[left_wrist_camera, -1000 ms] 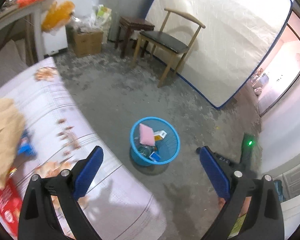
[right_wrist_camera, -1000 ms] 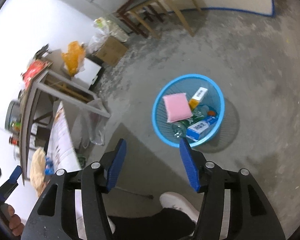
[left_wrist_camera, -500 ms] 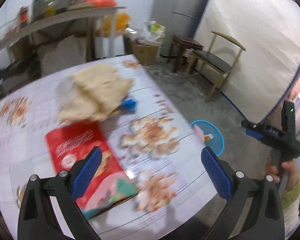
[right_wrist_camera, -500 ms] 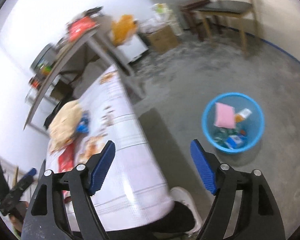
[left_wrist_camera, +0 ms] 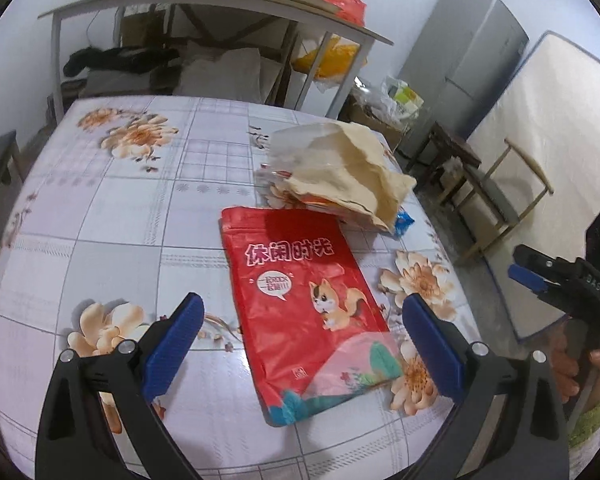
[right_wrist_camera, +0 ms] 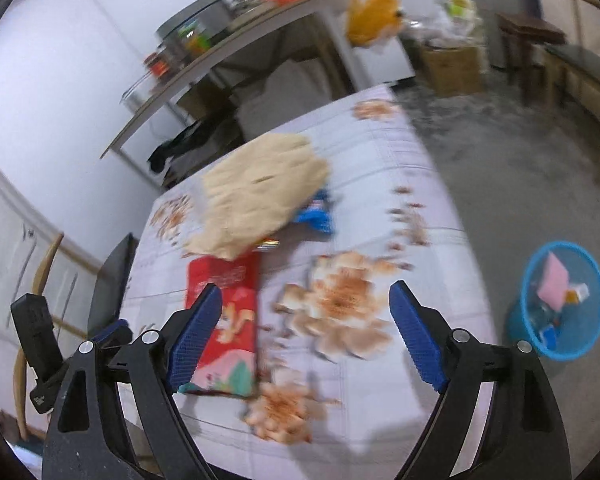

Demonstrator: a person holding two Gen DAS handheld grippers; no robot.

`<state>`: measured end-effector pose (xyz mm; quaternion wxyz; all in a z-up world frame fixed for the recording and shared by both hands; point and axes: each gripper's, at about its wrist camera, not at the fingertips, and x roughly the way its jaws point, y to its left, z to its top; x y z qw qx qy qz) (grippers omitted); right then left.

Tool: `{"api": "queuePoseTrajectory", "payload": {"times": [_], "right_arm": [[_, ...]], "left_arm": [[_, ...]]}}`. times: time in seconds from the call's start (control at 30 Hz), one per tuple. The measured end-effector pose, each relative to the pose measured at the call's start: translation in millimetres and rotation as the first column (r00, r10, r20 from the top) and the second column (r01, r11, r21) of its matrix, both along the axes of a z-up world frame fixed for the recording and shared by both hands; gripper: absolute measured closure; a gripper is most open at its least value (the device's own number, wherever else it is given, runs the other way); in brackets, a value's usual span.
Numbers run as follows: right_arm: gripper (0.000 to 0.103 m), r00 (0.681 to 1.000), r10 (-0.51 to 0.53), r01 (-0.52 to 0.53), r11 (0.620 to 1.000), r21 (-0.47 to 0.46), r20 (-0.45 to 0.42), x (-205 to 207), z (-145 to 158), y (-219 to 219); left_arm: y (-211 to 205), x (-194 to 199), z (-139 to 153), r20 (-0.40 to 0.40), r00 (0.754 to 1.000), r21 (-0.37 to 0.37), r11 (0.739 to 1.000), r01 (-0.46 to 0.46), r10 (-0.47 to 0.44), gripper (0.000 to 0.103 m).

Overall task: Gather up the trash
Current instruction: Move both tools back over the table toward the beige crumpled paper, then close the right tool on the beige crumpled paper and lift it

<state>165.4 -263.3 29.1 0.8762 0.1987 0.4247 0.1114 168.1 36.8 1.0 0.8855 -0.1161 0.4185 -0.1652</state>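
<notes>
The table (left_wrist_camera: 112,216), under a flowered cloth, is the landmark. On it, toward the far right corner, lies a crumpled tan bag (left_wrist_camera: 348,172), soft and light by the look of it. Just nearer lies a flat red pouch (left_wrist_camera: 304,312), glossy, thin and probably slippery; an edge or corner seems the best hold. A blue wrapper (left_wrist_camera: 403,222) peeks from under the bag. The bin (right_wrist_camera: 562,300) stands on the floor beside the table. Left gripper (left_wrist_camera: 300,344) gapes, empty, above the pouch; right gripper (right_wrist_camera: 306,332) has just been opening, nothing between.
</notes>
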Motion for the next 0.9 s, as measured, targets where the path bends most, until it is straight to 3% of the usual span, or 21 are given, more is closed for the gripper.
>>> {"api": "queuePoseTrajectory", "payload": {"times": [0.3,0.6,0.83,0.9], "right_arm": [[0.021,0.995,0.1,-0.099,0.993,-0.057,0.012,46.4,2.1,53.5],[0.021,0.992,0.123,-0.119,0.987,-0.109,0.035,80.4,6.4,72.3],[0.022,0.975,0.206,-0.18,0.948,-0.261,0.077,106.4,2.4,99.8],[0.026,0.973,0.222,-0.192,0.937,-0.293,0.07,113.7,-3.6,107.3]], "left_arm": [[27.9,13.9,-9.3,0.009,1.0,-0.07,0.997,-0.027,0.028,0.006],[37.0,33.1,-7.8,0.028,0.999,-0.092,0.995,-0.04,0.042,0.006],[35.9,40.5,-6.8,0.027,0.999,-0.093,0.995,-0.039,0.042,0.006],[33.2,40.6,-6.2,0.027,0.999,-0.091,0.995,-0.033,0.036,0.006]]}}
